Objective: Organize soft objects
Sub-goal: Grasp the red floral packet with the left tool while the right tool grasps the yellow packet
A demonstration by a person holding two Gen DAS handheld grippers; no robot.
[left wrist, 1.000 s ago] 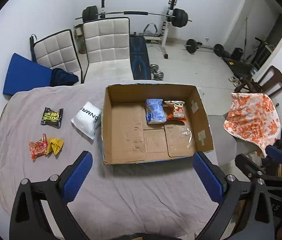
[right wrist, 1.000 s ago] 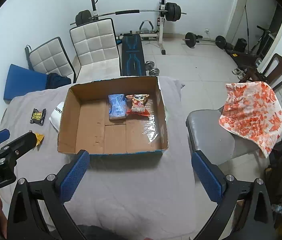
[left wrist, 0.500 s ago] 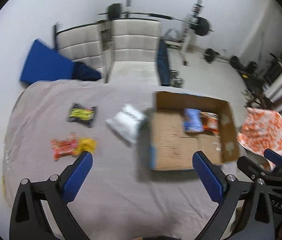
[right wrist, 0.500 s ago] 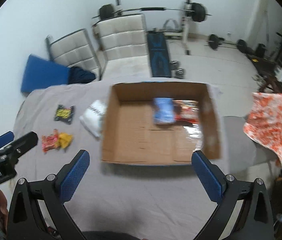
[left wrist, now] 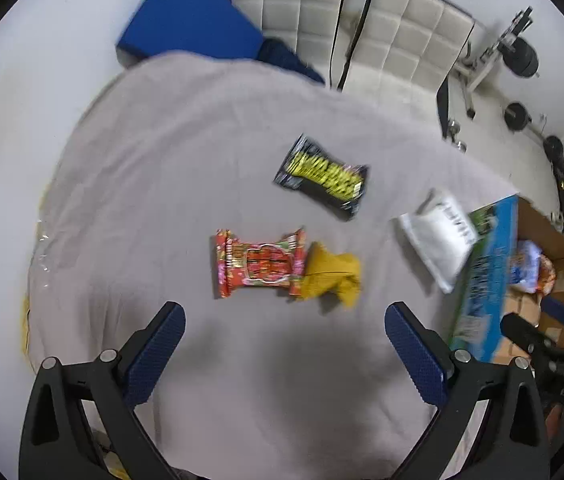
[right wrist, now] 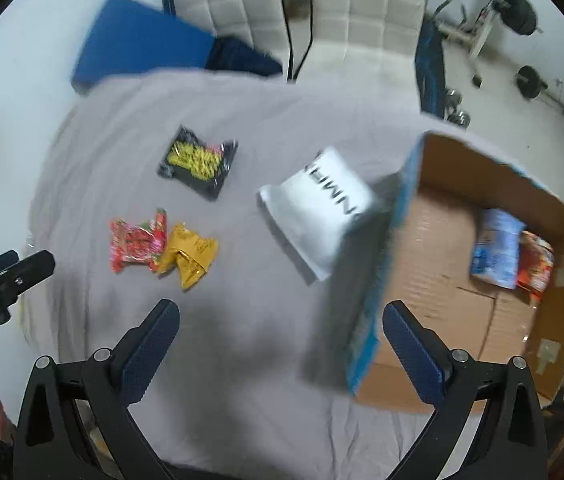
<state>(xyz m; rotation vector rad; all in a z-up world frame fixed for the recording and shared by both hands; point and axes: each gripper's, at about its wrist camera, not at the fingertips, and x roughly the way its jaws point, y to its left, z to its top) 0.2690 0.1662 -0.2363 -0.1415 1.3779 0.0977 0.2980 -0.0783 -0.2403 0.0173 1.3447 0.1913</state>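
Left tongs (left wrist: 284,326) spread wide apart, gripping nothing, hovering above the grey-clothed surface (left wrist: 202,140). Just ahead at 12 o'clock: red snack packet (left wrist: 260,263), touching a crumpled yellow packet (left wrist: 332,274) on its 3 o'clock side. Farther out at 1 o'clock: black packet with yellow lettering (left wrist: 322,176). At 2 o'clock: white pouch (left wrist: 438,236), lying against the cardboard box (left wrist: 482,276).

Right tongs (right wrist: 280,322) likewise wide apart and empty. Seen at 10 o'clock: red and yellow packets; at 12 o'clock: white pouch. At 2 o'clock inside the box: blue packet (right wrist: 496,248) beside an orange-red packet (right wrist: 536,264), by the far wall. Beyond the surface: two white padded chairs (right wrist: 322,12), blue cushion (right wrist: 142,52).
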